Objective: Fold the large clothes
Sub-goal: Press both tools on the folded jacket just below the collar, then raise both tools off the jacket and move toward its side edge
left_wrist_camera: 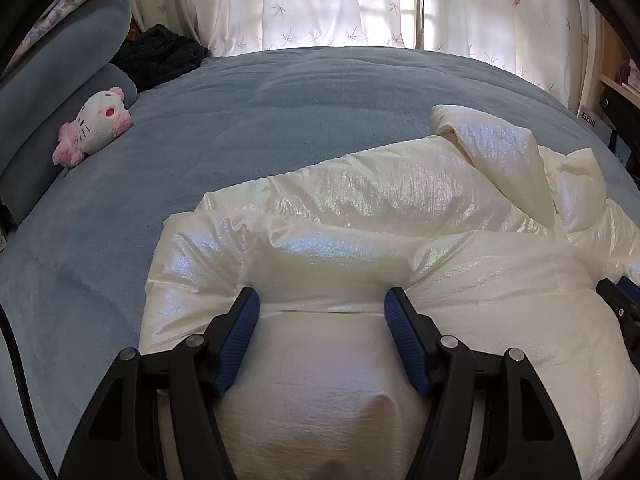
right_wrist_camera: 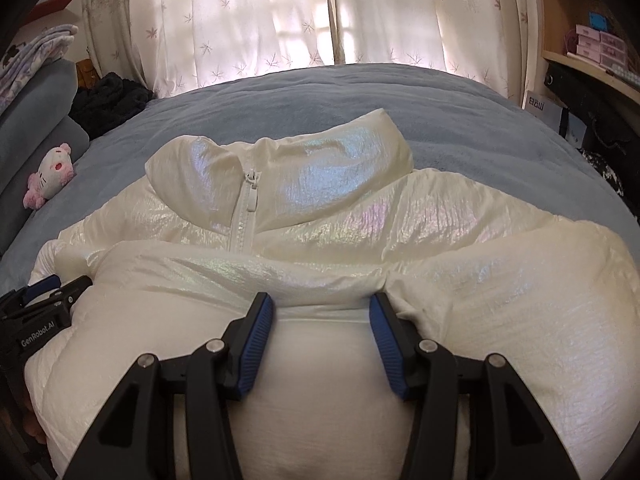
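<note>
A shiny white puffer jacket [left_wrist_camera: 360, 216] lies on the blue bed [left_wrist_camera: 280, 92], folded up from the near side, collar and zipper [right_wrist_camera: 248, 196] toward the curtains. My left gripper [left_wrist_camera: 322, 308] is open, its jaws wide apart and pressed into the puffy folded hem at the jacket's left part. My right gripper [right_wrist_camera: 322, 312] is open too, jaws astride the folded hem in the middle of the jacket [right_wrist_camera: 320, 216]. The left gripper shows at the left edge of the right wrist view [right_wrist_camera: 52, 288]; the right gripper's tip shows at the right edge of the left wrist view [left_wrist_camera: 620, 296].
A pink and white plush toy [left_wrist_camera: 96, 126] lies by the grey-blue pillows [left_wrist_camera: 60, 64] at the left. A dark garment [left_wrist_camera: 156, 56] sits at the far left corner. Curtains [left_wrist_camera: 340, 0] hang behind the bed. Shelves with boxes [right_wrist_camera: 596, 48] stand at the right.
</note>
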The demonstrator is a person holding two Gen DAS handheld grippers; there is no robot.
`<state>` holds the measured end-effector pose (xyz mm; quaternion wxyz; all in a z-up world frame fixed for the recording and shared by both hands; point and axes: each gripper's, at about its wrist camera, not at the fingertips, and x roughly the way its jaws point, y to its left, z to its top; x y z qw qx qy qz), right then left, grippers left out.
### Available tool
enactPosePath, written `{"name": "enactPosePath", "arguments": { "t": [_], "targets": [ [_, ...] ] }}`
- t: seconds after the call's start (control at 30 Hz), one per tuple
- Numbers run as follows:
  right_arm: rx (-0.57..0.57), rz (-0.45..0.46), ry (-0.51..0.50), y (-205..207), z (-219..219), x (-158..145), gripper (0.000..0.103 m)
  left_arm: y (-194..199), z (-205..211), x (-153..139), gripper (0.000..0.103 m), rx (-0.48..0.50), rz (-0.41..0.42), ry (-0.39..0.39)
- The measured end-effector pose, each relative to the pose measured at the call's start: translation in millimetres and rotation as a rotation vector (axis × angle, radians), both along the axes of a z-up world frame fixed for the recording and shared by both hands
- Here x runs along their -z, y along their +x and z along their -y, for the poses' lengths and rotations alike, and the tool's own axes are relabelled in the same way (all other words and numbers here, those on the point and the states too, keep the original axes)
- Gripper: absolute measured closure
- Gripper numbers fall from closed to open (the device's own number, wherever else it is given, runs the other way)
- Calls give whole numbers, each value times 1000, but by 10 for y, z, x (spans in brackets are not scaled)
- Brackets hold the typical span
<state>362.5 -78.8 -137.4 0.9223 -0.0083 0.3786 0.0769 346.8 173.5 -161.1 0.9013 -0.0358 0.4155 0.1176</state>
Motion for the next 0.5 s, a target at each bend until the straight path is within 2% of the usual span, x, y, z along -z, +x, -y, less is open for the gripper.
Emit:
{"name": "enactPosePath", "arguments": {
  "t": [0.17,0.27,0.37,0.5],
  "targets": [
    [7,-18,-27,-10,-33,-45,52,-80,-21,-116,39,-13,-35,-21],
    [34,-30,-27,-88,-39,-173,52,-206,-18,-270,39,-18,-59,-46],
    [82,-22,57,-293,13,-353,51,-435,14,-496,38,8,-51,-52],
    [74,-45,184,-610,51,-591,51,-858,101,-844,38,39,12,-20]
  ]
}}
